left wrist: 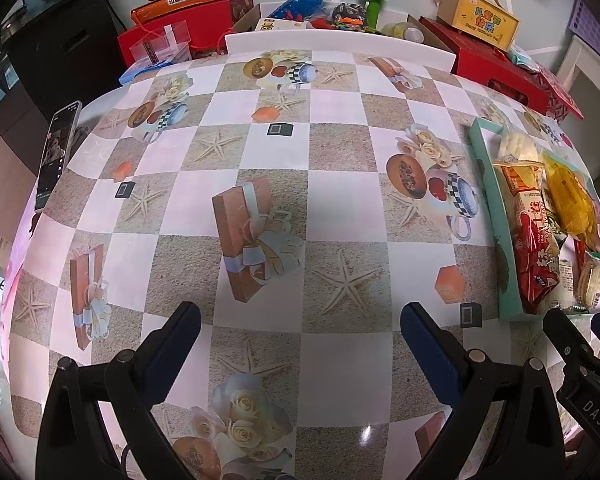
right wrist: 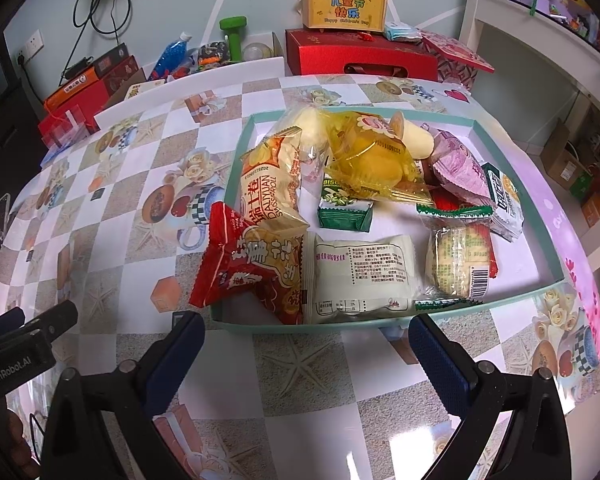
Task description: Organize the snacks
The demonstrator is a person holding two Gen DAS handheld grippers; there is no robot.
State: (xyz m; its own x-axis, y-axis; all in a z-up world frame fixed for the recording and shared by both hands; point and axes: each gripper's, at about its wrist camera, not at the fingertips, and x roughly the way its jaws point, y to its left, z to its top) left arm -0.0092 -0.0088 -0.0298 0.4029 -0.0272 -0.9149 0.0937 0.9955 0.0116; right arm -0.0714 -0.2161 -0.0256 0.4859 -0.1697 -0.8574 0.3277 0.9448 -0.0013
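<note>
One shallow teal tray point(right wrist: 512, 148) sits on the checked tablecloth point(right wrist: 148, 160), and I count about nine snack packets heaped inside it: one red crinkled bag point(right wrist: 252, 268) hanging over the tray's near-left rim, one Swiss-roll packet point(right wrist: 268, 184) just behind that, one white packet point(right wrist: 364, 276) against the near wall, one clear biscuit packet point(right wrist: 462, 264) to the right of the white one, one green biscuit box point(right wrist: 344, 210) at the middle, one yellow cake packet point(right wrist: 372, 160) lying on top of the pile, one purple wrapper point(right wrist: 458, 164) toward the far right, one white-and-green packet point(right wrist: 504, 200) against the right wall, and one pale bun point(right wrist: 308, 128) at the far-left corner. Some packets overlap, so the count is approximate.

My right gripper point(right wrist: 306, 336) hangs just short of the tray's near wall, fingers spread wide and holding nothing, with the white packet directly ahead between them. My left gripper point(left wrist: 300, 320) is also spread wide and empty, over bare tablecloth well to the left of the tray point(left wrist: 485, 184); from there the tray lies off its right finger. One phone point(left wrist: 56, 156) rests near the table edge, far left of the tray. One yellow gift box point(right wrist: 344, 8) stands on one red box point(right wrist: 360, 56) behind the tray.
</note>
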